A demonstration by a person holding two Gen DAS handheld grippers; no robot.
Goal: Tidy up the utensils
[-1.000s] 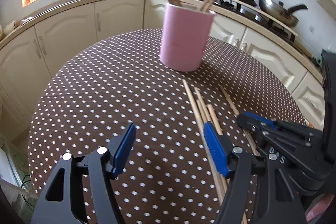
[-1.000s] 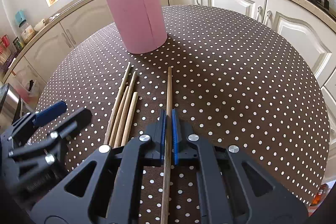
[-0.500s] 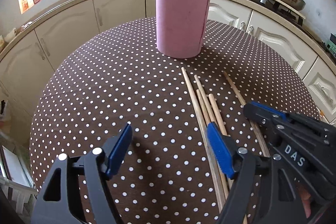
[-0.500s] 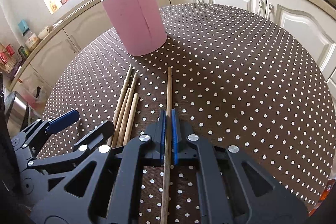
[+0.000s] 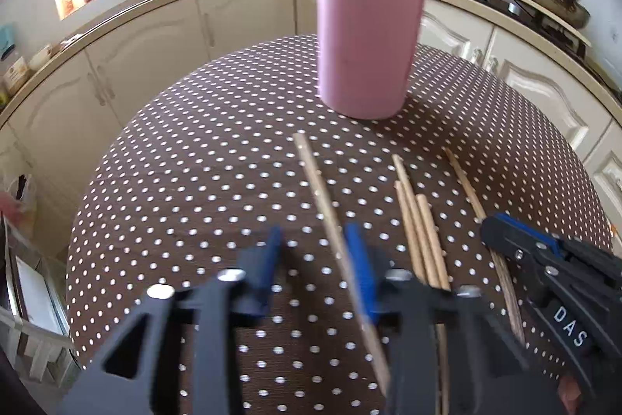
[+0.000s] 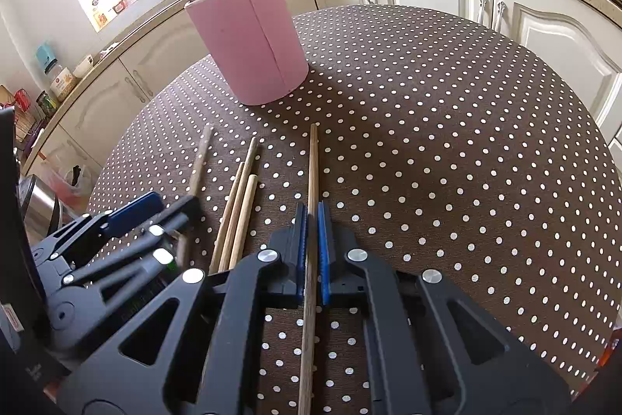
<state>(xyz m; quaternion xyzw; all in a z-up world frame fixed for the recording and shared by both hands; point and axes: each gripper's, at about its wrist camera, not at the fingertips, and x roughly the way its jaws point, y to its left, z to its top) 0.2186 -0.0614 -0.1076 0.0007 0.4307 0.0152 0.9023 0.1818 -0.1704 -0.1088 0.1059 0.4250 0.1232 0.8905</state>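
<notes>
The right hand-held gripper [image 6: 310,220] is clenched on 1 chopstick [image 6: 312,174] lying on the dotted surface [image 6: 447,150], its tip toward the pink holder [image 6: 248,37]. The right wrist view shows the seam down the holder's side; the left wrist view does not. The left hand-held gripper [image 5: 317,251] is spread apart around another chopstick [image 5: 322,197], which runs along its right finger [image 5: 359,259]. 3 bundled chopsticks [image 5: 418,224] lie between the 2 hand-held grippers.
</notes>
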